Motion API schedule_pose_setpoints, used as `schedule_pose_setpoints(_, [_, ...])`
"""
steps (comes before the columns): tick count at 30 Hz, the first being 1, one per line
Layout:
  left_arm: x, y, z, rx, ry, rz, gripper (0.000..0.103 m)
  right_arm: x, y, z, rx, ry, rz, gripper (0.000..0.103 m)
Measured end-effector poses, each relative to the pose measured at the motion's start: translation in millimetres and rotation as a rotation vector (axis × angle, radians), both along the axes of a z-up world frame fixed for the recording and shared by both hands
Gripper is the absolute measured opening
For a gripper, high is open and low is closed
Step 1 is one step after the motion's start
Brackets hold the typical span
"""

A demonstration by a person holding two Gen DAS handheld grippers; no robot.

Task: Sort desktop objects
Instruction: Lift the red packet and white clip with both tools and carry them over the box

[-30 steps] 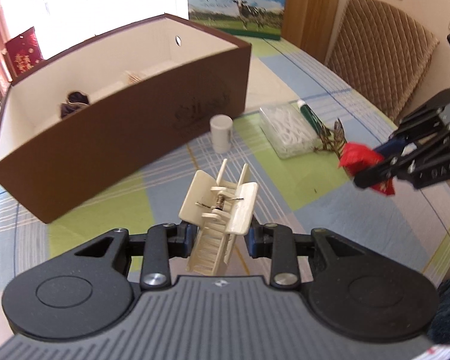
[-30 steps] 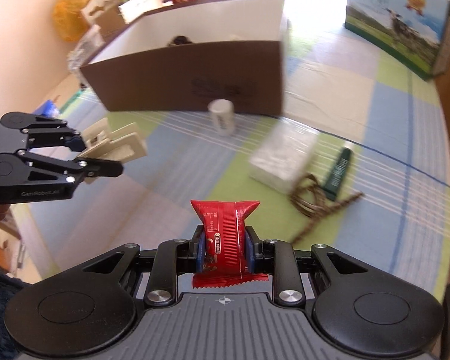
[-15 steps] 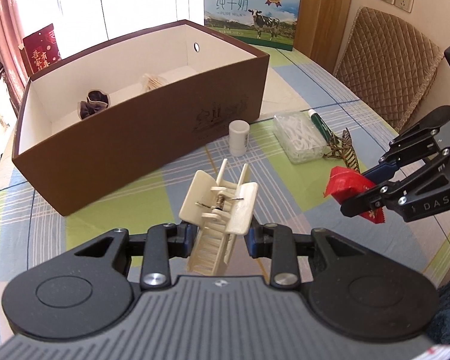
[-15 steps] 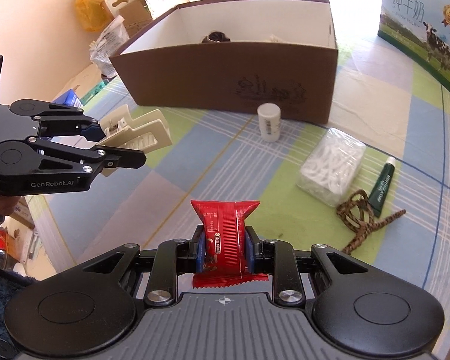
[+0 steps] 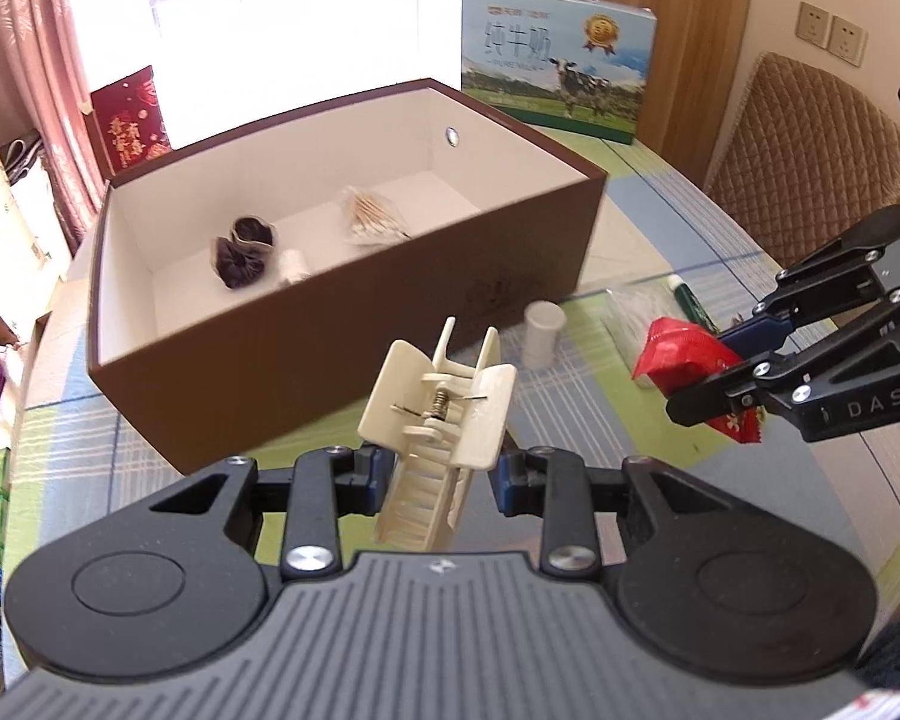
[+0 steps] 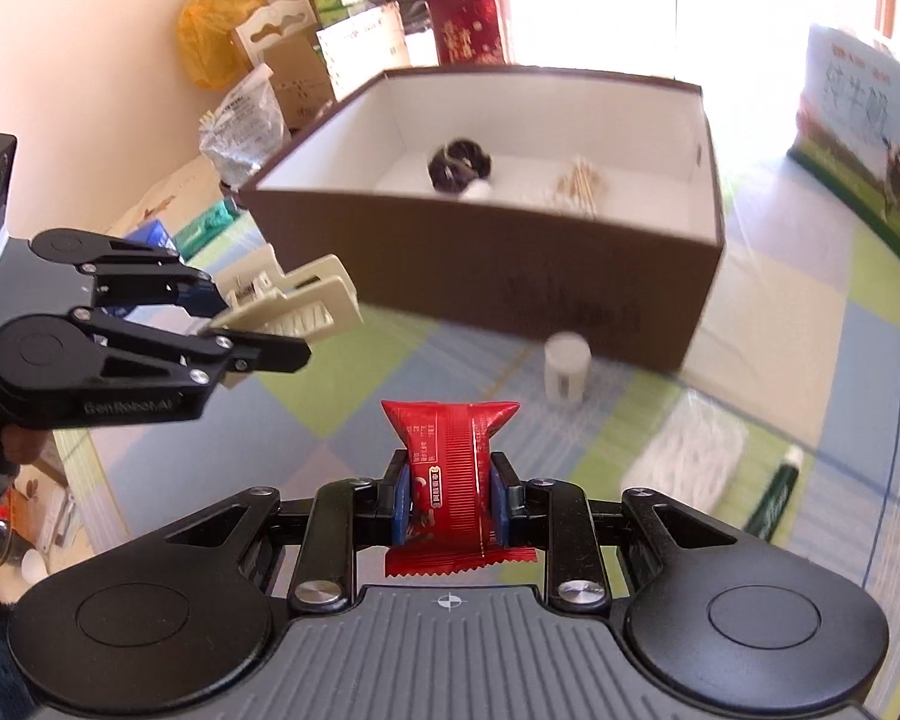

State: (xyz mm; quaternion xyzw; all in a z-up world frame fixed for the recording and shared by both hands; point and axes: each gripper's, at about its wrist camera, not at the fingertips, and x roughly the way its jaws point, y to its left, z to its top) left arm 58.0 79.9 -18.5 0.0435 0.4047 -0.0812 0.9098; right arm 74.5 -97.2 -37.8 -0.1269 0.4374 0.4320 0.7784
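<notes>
Left gripper point(image 5: 441, 474) clamps a hair clip point(image 5: 444, 414), right gripper point(image 6: 448, 501) a red packet point(image 6: 450, 456), both short of the box point(image 5: 342, 324); releasing early would drop them on the table point(image 6: 360, 420)

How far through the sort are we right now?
Partway. In the brown box lie a dark pouch, a small white item and a swab packet. In hand: left gripper holds the cream hair clip, right gripper the red snack packet. Left on the table: white bottle, clear swab box, green marker.
</notes>
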Motion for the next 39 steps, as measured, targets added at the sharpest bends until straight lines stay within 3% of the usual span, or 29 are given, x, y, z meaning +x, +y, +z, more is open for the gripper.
schedule_pose_setpoints(10, [17.8, 17.4, 9.6, -0.004, -0.011, 0.047, 0.028, 15.0, 26.8, 8.6, 0.029, -0.006, 0.039, 0.023])
schedule_pose_setpoints(25, [76.3, 62.4, 50.4, 0.029, -0.124, 0.126, 0.028, 77.3, 80.6, 56.4, 0.130, -0.102, 0.036, 0.023])
schedule_pose_setpoints(33, [123.5, 86.0, 33.7, -0.008, -0.037, 0.183, 0.028, 114.2, 119.2, 41.7, 0.096, -0.064, 0.014, 0.023])
schedule_pose_setpoints(39, [155.5, 97.7, 3.6, -0.021, 0.092, 0.231, 0.028, 139.5, 145.9, 10.6, 0.018, 0.008, -0.002, 0.023])
